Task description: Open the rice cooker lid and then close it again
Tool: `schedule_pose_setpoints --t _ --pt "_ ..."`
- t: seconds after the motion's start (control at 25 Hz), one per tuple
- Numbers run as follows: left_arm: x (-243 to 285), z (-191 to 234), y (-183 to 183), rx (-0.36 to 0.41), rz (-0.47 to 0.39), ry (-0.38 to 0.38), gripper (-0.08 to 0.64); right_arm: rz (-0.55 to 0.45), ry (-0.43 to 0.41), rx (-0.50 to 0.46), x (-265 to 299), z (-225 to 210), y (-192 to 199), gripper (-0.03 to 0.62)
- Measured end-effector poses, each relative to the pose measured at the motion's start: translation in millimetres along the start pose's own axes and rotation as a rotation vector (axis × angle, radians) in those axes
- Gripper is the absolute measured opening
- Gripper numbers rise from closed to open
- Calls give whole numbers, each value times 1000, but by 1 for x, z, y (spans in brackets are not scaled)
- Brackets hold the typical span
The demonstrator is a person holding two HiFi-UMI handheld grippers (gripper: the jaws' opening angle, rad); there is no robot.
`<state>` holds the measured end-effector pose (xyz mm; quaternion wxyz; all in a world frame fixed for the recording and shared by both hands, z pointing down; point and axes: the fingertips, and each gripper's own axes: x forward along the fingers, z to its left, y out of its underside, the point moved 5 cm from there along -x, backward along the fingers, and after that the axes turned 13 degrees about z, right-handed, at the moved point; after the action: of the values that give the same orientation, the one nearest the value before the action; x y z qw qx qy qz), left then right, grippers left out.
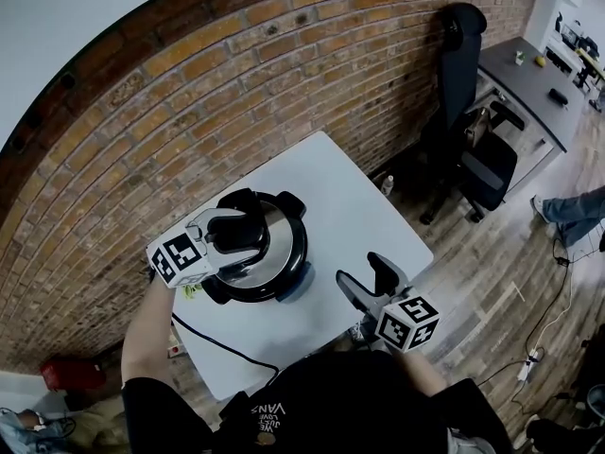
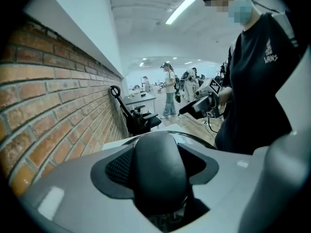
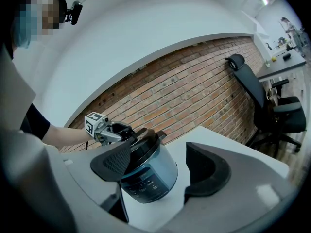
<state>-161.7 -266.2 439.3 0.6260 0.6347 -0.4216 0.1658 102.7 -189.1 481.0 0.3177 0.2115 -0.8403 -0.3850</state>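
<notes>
Black lid handle [image 2: 156,169], clamped in left hand-held gripper [image 1: 236,233]

L tool [image 1: 231,236]: gripping lid handle [image 2: 158,169], tilted dwn | R tool [image 1: 364,275]: jaws apart, empty, ~level

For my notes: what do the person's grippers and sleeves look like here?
The left hand-held gripper and right hand-held gripper share light grey bodies, two broad jaws lined with black textured pads, and a white cube with black square markers. The person wears a black short-sleeved T-shirt.
</notes>
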Motion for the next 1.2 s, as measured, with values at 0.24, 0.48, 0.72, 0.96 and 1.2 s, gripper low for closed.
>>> schedule_pose_setpoints --t 0.24,0.48,0.72,0.96,1.2 --pt "-1 1 -1 -14 -34 3 282 6 -1 -4 1 1 0 349" --pt "0 0 -1 -34 -34 -25 279 14 -14 -9 5 6 2 349" --pt "0 0 -1 -80 -30 -76 279 19 -18 -11 7 14 6 348" --pt "1 1 -2 -154 -20 -142 281 17 -20 -12 8 26 11 348" --pt "0 2 0 -236 -23 -240 282 5 -9 -8 7 43 20 348"
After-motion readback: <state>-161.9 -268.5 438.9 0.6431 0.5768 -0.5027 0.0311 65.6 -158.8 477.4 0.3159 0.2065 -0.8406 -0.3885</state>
